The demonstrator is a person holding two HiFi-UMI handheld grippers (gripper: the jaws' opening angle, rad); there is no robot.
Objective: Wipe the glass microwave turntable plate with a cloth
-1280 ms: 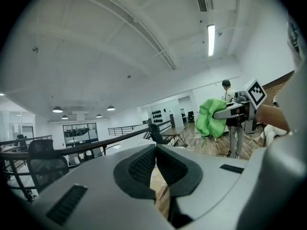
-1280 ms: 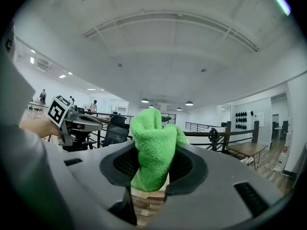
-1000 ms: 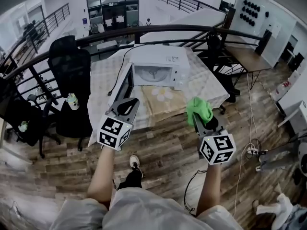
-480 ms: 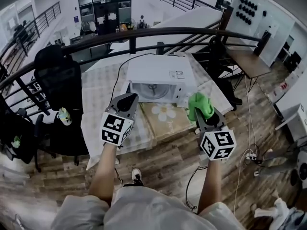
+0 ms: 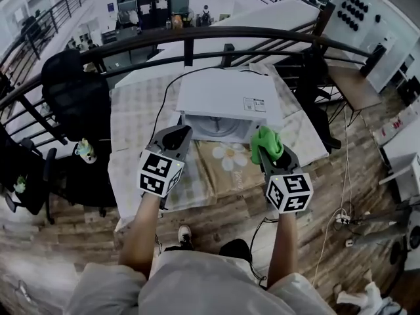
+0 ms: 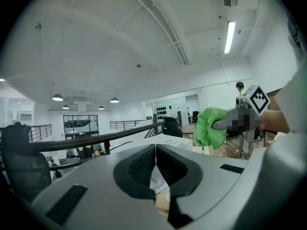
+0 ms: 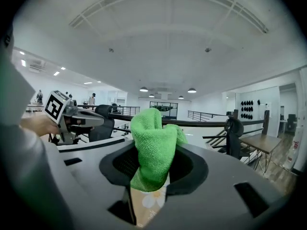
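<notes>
While a green cloth (image 5: 265,142) is clenched in the right gripper (image 5: 267,156), the left gripper (image 5: 175,137) is held closed on nothing.
The fuzzy, bunched cloth is stood lengthwise along the grey jaws, pointed at a boxy white open microwave (image 5: 223,96); the plate cannot be made out.

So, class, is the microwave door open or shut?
Open: the head view looks into the microwave cavity, where the turntable plate sits.
</notes>
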